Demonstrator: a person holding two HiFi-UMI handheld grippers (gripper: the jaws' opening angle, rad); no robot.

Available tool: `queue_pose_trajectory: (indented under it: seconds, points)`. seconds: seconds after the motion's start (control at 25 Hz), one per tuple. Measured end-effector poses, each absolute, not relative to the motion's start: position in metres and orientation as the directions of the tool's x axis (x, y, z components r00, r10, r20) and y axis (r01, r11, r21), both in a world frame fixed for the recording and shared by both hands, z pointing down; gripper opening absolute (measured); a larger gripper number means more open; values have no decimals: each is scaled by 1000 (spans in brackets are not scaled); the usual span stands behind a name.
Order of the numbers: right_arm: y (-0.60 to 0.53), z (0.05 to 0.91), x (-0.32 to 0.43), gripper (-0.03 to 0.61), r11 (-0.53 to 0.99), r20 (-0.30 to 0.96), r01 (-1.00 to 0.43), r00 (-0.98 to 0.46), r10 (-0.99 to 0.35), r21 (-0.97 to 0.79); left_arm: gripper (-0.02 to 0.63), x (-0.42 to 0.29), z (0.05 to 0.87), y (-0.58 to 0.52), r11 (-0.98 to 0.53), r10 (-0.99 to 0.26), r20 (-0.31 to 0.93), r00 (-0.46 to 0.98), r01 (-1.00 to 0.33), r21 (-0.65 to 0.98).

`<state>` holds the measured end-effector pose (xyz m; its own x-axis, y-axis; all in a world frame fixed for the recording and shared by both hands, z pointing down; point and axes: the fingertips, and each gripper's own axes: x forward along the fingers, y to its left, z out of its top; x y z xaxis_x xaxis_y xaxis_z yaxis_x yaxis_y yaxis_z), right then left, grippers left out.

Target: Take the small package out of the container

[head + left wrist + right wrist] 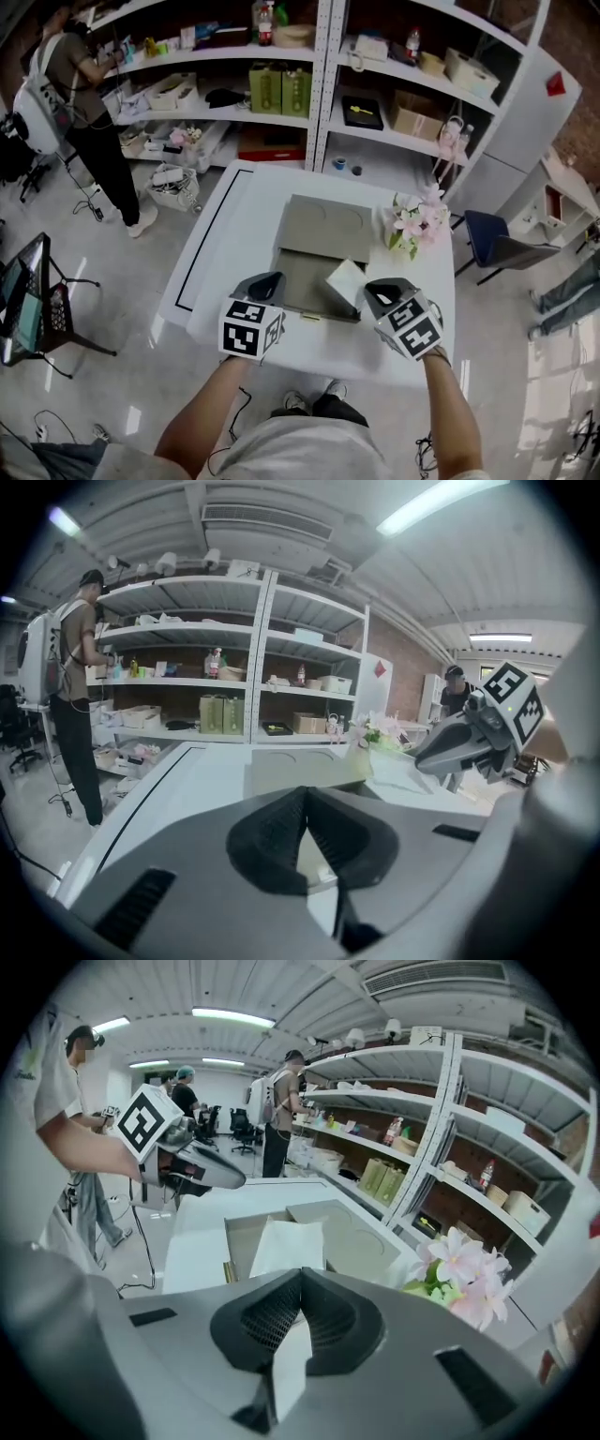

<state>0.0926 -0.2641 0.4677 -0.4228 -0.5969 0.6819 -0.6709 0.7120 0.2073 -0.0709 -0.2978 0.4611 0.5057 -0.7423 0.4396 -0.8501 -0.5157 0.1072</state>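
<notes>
A flat grey container (298, 281) lies open on the white table (234, 234), with its lid (323, 228) folded flat behind it. My right gripper (367, 290) is shut on a small white package (345, 280), held tilted above the container's right front part. In the right gripper view the package (289, 1246) runs out from between the closed pads of my right gripper (300, 1276), over the container (246, 1238). My left gripper (272, 279) hovers at the container's front left, shut with nothing in it. Its pads meet in the left gripper view (306, 794).
A pot of pink flowers (414, 220) stands right of the lid. Shelves (281, 84) with boxes and bottles fill the back. A person (80, 84) stands at the far left shelf. A blue chair (502, 246) is right of the table.
</notes>
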Motion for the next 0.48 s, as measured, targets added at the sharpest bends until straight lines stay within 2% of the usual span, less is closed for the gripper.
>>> queue_pose_trajectory:
  seconds: [0.24, 0.48]
  points:
    - [-254, 441, 114, 6, 628, 608, -759, -418, -675, 175, 3, -51, 452, -294, -540, -735, 424, 529, -835, 104]
    - [-242, 414, 149, 6, 519, 482, -849, -417, -770, 96, 3, -32, 445, -286, -532, -743, 421, 521, -841, 101]
